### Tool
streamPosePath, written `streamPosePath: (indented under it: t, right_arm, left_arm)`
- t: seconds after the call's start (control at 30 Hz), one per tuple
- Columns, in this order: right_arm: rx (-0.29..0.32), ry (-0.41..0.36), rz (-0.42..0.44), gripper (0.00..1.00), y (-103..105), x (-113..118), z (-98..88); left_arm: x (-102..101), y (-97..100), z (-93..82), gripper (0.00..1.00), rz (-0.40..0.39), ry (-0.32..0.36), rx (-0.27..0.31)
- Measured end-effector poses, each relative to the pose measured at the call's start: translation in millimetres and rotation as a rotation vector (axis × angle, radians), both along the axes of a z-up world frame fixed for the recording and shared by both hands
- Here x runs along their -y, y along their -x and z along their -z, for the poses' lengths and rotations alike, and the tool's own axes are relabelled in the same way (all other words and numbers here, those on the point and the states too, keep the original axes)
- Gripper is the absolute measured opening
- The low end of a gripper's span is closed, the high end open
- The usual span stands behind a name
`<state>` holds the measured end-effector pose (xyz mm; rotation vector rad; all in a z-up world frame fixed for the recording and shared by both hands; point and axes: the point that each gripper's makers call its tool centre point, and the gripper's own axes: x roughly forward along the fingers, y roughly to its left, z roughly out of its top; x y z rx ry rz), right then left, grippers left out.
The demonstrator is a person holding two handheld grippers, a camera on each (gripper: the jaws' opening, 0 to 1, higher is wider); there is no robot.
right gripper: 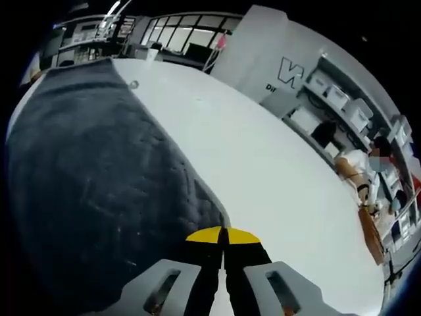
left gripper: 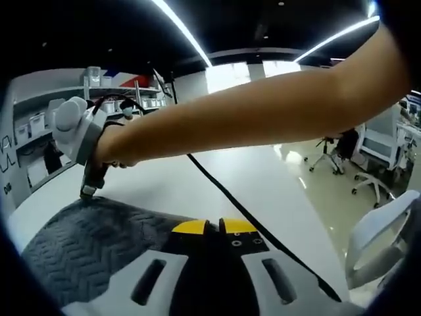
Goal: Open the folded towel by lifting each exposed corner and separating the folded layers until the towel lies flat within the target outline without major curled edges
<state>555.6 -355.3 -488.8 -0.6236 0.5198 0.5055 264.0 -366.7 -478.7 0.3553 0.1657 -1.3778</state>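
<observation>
task status: the dark grey herringbone-textured towel [right gripper: 92, 178] lies spread on the white tabletop [right gripper: 276, 178]; its surface looks largely flat, so unfolding appears well advanced. no target outline is discernible, and edge curl cannot be fully checked.

left gripper [left gripper: 215, 227]: yellow-tipped jaws together, at the near towel [left gripper: 92, 243] edge; whether fabric is pinched cannot be told.

right gripper [right gripper: 223, 235]: jaws together at the towel corner, seemingly clamped on its edge. farther off, the left gripper view shows this right gripper [left gripper: 87, 191] touching the towel's far edge.
</observation>
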Motion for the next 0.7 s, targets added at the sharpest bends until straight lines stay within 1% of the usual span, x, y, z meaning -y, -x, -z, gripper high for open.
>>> streamPosePath:
  t: [0.1,0.17,0.2,0.3,0.43,0.5,0.53,0.7]
  right_arm:
    - [-0.012,-0.016,-0.002,0.0,-2,1,-0.2]
    - [-0.018,-0.021,-0.001,0.0,-6,1,0.4]
    - [-0.017,-0.019,-0.001,0.0,-4,1,0.7]
    - [-0.007,-0.007,0.003,0.0,-3,0,0.5]
    - [-0.01,-0.017,0.015,0.0,0,0,1.7]
    - [-0.005,-0.014,0.009,0.0,-3,1,1.6]
    - [0.002,-0.008,0.001,0.0,0,-1,1.4]
    - [-0.007,-0.004,0.005,0.0,5,-3,-1.0]
  left_arm:
    - [1,0.6,0.4,0.04,0.005,-0.001,0.001]
    - [2,3.6,0.1,0.03,0.011,-0.01,0.031]
    - [2,4.4,0.1,0.02,0.012,-0.012,0.039]
    - [3,3.9,0.5,0.01,0.009,-0.002,0.026]
    - [3,3.5,0.8,0.01,0.013,0.006,0.005]
    - [3,5.0,0.5,0.01,0.026,-0.006,0.043]
    - [3,6.0,0.0,0.01,0.03,-0.011,0.07]
    - [1,10.6,-2.1,0.01,0.049,-0.017,0.079]
